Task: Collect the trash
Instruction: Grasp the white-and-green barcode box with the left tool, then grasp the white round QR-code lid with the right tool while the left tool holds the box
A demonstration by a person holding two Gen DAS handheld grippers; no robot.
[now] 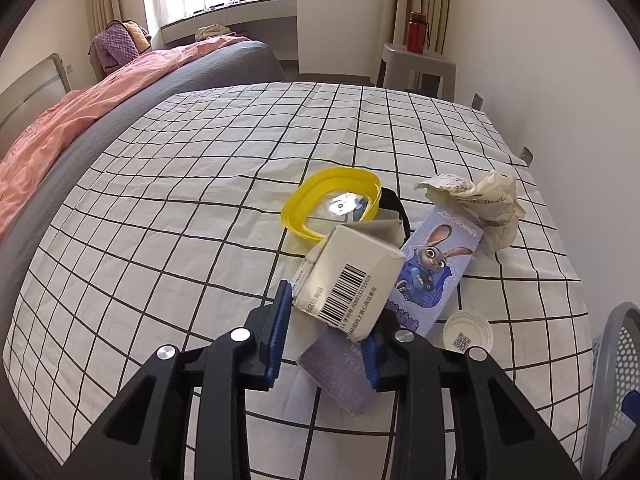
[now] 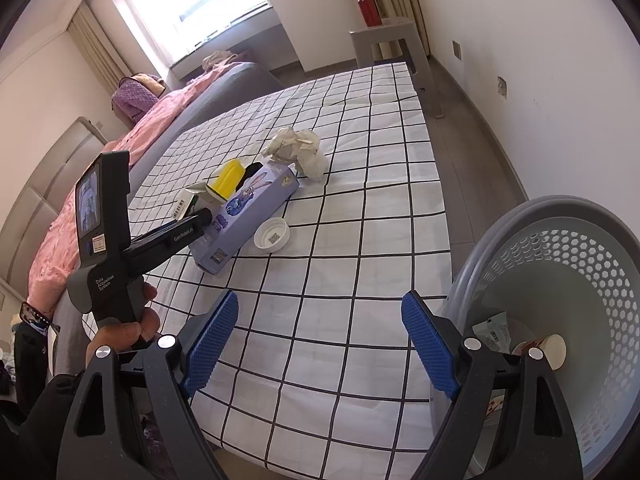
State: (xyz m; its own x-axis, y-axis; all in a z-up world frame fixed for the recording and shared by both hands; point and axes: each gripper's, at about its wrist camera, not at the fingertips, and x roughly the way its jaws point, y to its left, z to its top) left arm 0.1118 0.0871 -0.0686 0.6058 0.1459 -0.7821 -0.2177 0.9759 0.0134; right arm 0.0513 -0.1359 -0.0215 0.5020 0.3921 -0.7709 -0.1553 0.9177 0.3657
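Note:
My left gripper (image 1: 326, 332) is shut on a small white barcoded box (image 1: 348, 280), tilted over the checked tablecloth (image 1: 180, 220). Under it lies a long purple cartoon-rabbit box (image 1: 432, 264). Around them are a yellow lid (image 1: 332, 200), a ball of crumpled paper (image 1: 480, 200) and a white cap (image 1: 468, 334). In the right wrist view a hand holds the left gripper (image 2: 200, 216) at the white box (image 2: 186, 202), beside the purple box (image 2: 248, 212), the cap (image 2: 272, 236) and the paper (image 2: 298, 146). My right gripper (image 2: 320, 336) is open and holds nothing.
A grey perforated basket (image 2: 560, 280) stands off the table's right edge with a paper cup (image 2: 554, 350) and wrappers inside; its rim (image 1: 616, 360) shows in the left wrist view. A bed with a pink quilt (image 1: 60, 128) lies left. A stool with a red bottle (image 1: 416, 32) stands beyond the table.

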